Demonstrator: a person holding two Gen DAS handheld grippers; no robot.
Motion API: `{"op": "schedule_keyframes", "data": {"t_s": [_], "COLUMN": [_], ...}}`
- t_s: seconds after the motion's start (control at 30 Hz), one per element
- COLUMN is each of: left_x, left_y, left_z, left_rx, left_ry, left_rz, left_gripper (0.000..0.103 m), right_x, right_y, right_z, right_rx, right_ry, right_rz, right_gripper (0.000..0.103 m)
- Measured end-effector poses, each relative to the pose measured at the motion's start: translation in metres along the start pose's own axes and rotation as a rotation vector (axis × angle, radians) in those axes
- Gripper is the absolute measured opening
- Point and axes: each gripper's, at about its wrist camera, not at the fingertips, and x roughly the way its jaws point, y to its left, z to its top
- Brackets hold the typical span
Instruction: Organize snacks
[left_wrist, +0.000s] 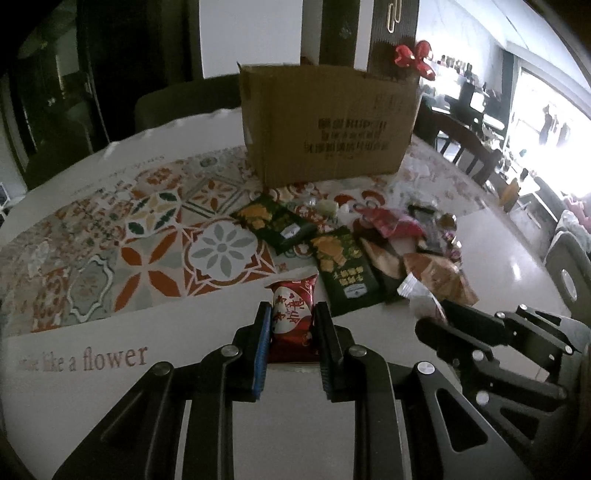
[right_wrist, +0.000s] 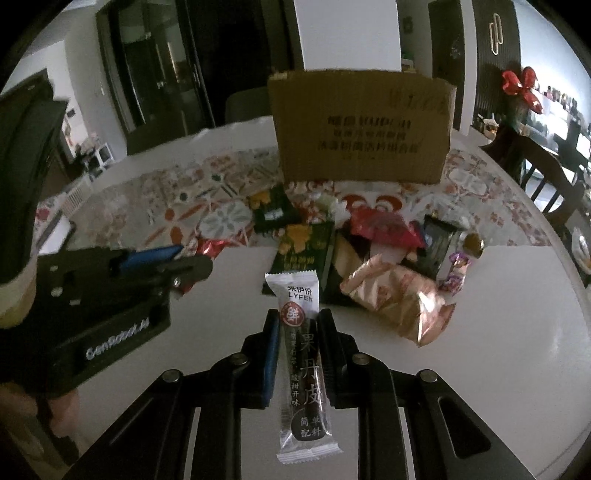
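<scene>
My left gripper (left_wrist: 291, 314) is shut on a red snack packet (left_wrist: 293, 314) held just above the white table near its front. My right gripper (right_wrist: 298, 321) is shut on a long white and dark fruit-leather bar (right_wrist: 301, 354). A pile of snacks lies ahead: two dark green packets (left_wrist: 273, 221) (left_wrist: 341, 271), a gold foil bag (right_wrist: 402, 299), red wrappers (right_wrist: 380, 223) and small candies (right_wrist: 458, 271). An open cardboard box (left_wrist: 327, 122) stands behind the pile, and shows in the right wrist view (right_wrist: 362, 127) too.
A patterned tile mat (left_wrist: 147, 236) covers the table's middle. The other gripper shows at the right edge of the left view (left_wrist: 498, 343) and at the left of the right view (right_wrist: 110, 280). Dark chairs (right_wrist: 546, 173) stand at the right; a red bow (left_wrist: 413, 57) sits behind the box.
</scene>
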Motion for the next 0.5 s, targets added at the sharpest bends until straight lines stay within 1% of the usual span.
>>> {"op": "schedule_keyframes", "data": {"t_s": [0.17,0.37,0.5], "left_x": [-0.028,-0.053,-0.061], "left_y": [-0.007,-0.015,-0.022], "left_z": [0.007,0.016,0.022], "left_rx": [-0.006,-0.028,-0.037], "left_ry": [-0.063,-0.106,-0.123], "left_rz": [0.040,0.030,0.017], "left_gripper": [0.024,0.023,0.023], "right_x": [-0.019,-0.040,-0.052], "right_y": [-0.005,-0.011,-0.017], "right_z": [0.011,0.022,0.027], "right_rx": [0.000,0.002,0.008], "right_ry": [-0.046,-0.076,-0.094], "right_rz": [0.022,0.060,0.074], "right_gripper": [0.022,0.022,0.022]}}
